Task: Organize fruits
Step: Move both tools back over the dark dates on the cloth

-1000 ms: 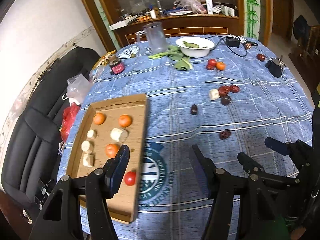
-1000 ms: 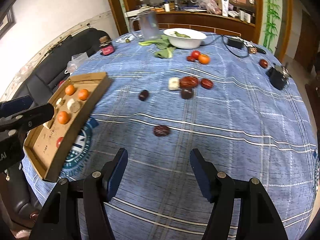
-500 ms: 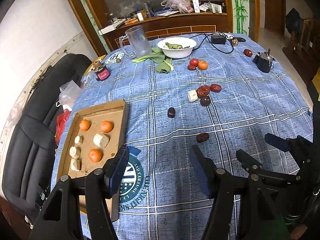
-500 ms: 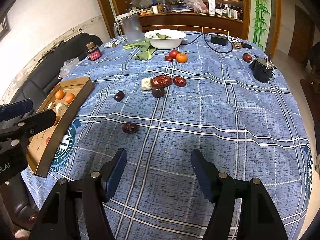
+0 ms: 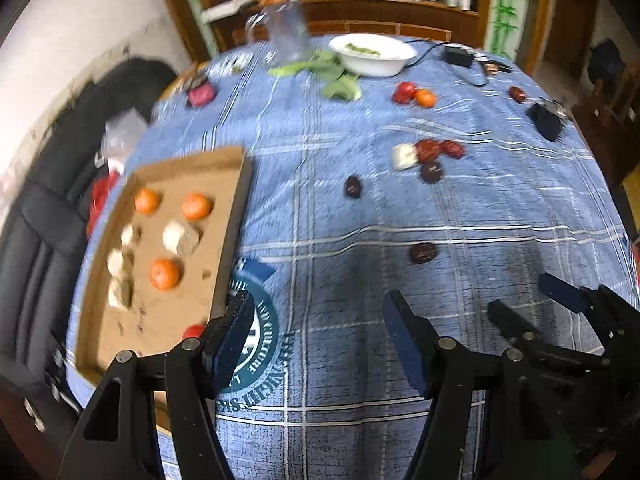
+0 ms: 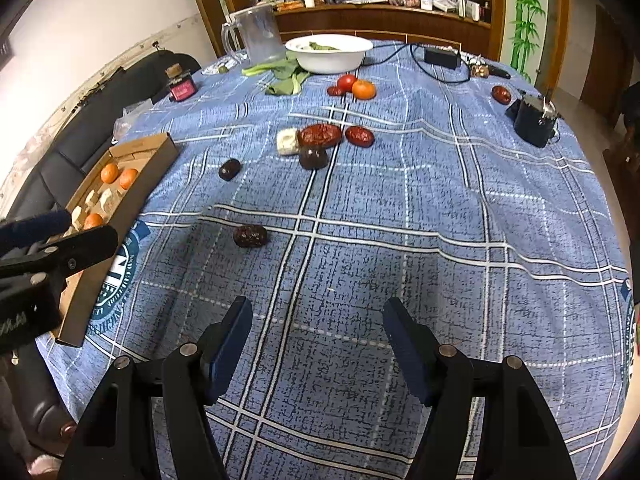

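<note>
Hovering with left gripper (image 5: 316,332) opening and right gripper (image 6: 316,336) apart, both empty, over a nearby date (image 6: 250,236): light, wrinkled, slightly soft, best pinched across its middle.

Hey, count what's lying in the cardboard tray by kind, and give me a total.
Oranges: 3
White chunks: 4
Red tomato: 1
Total in the cardboard tray: 8
</note>
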Demonstrator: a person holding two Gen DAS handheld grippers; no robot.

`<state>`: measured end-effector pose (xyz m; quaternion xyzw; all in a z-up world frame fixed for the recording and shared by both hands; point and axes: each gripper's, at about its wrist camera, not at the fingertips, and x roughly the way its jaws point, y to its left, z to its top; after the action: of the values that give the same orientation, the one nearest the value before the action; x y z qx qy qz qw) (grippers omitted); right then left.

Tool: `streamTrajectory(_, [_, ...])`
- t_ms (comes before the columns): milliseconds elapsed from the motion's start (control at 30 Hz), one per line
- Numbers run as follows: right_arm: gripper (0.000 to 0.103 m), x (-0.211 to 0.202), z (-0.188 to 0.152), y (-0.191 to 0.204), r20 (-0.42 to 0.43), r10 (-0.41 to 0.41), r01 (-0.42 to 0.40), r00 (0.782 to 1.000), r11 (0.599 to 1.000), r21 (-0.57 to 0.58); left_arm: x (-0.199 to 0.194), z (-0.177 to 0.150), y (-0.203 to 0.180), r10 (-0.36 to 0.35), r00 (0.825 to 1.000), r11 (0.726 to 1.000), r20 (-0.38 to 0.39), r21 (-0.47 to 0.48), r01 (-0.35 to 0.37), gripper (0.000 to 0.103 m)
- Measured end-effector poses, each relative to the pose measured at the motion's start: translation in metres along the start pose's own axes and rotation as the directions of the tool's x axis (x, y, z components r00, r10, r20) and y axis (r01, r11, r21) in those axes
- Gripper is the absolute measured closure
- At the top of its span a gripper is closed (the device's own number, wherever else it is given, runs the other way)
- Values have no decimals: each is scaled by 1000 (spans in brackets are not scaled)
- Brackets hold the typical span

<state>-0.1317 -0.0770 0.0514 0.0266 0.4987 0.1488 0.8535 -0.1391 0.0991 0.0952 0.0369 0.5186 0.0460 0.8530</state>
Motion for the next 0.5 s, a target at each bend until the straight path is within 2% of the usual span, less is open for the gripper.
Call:
streamTrajectory(100, [31, 11, 4, -7, -31, 9, -8, 999, 1000, 22, 15, -3, 12, -30, 999, 999, -36, -37, 29, 37])
streamTrajectory(300, [31, 35, 30, -20, -59, 23, -19, 998, 998, 58, 52, -4, 15, -166, 981, 984, -101, -88, 157, 37])
streamTrajectory(500, [31, 56, 70, -20, -47, 73, -70, 996, 996, 62, 77, 28, 13, -223, 972, 970, -75, -117, 213, 37])
